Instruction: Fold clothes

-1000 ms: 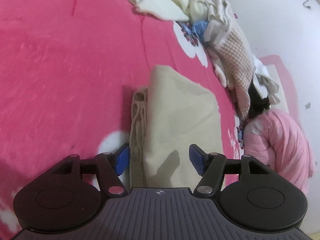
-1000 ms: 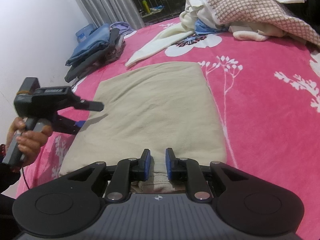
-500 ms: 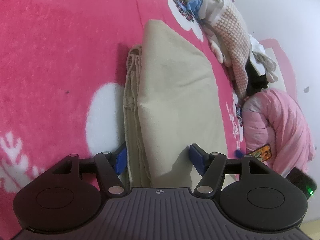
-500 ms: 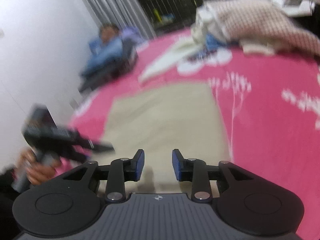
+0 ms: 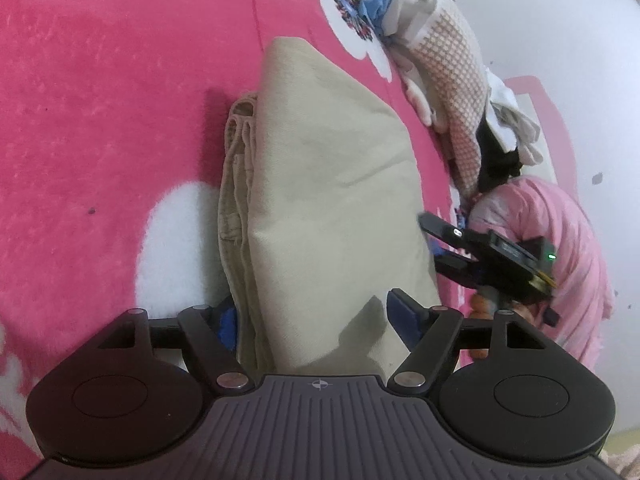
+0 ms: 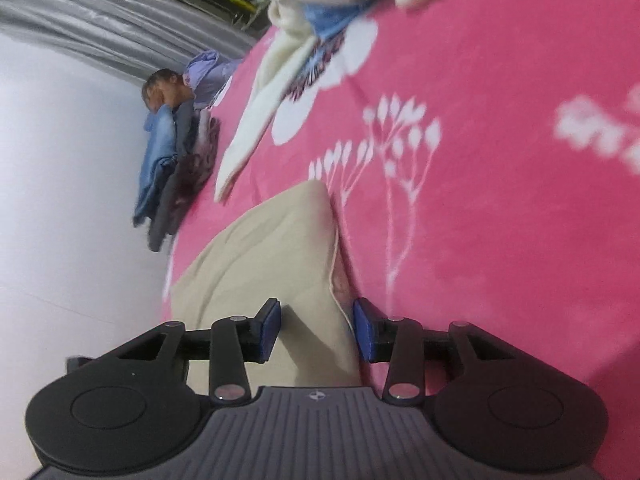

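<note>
Pink blanket (image 6: 500, 208), beige garment (image 6: 272, 264) newly released from opening right tool (image 6: 316, 326).

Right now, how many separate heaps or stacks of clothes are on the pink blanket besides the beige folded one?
2. An unfolded pile lies beyond the beige folded garment by the wall; a folded stack topped with blue denim sits at the blanket's far edge. More may be out of view.

Right gripper (image 6: 316, 330) just opening, straddling beige folded garment (image 6: 264, 268); pink blanket (image 6: 500, 200)
</note>
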`<control>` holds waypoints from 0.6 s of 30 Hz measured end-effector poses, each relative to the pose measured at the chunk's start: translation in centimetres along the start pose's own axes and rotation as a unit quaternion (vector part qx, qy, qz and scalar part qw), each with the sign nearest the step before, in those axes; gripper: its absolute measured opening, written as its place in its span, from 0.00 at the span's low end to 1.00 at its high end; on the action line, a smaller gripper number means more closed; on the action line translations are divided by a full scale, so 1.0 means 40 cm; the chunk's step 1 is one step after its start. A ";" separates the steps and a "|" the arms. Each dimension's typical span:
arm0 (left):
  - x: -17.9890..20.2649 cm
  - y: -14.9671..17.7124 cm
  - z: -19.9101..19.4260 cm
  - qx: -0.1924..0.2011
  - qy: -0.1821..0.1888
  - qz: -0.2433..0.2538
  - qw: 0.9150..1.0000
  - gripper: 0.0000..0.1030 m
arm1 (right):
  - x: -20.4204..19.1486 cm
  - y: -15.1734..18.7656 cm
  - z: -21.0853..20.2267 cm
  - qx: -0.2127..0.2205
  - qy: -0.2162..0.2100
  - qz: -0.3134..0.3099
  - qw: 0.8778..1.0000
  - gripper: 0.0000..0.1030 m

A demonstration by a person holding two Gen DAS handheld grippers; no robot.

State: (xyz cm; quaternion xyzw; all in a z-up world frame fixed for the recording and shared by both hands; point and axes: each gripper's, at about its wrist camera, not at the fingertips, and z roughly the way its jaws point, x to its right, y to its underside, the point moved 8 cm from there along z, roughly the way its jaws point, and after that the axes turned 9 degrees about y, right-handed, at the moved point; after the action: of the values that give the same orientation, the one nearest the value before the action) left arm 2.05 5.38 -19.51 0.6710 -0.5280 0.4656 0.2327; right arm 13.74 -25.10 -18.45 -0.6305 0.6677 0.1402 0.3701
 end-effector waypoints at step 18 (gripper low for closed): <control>0.068 0.007 0.012 0.004 -0.019 0.053 0.998 0.72 | -0.014 0.161 -0.038 -0.076 -0.088 -0.015 0.993 0.46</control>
State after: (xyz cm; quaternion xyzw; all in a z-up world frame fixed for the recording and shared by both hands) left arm 1.97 3.57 -17.41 0.6516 -0.5652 0.4668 0.1952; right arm 7.12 -24.61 -18.85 -0.6519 0.6108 0.2400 0.3800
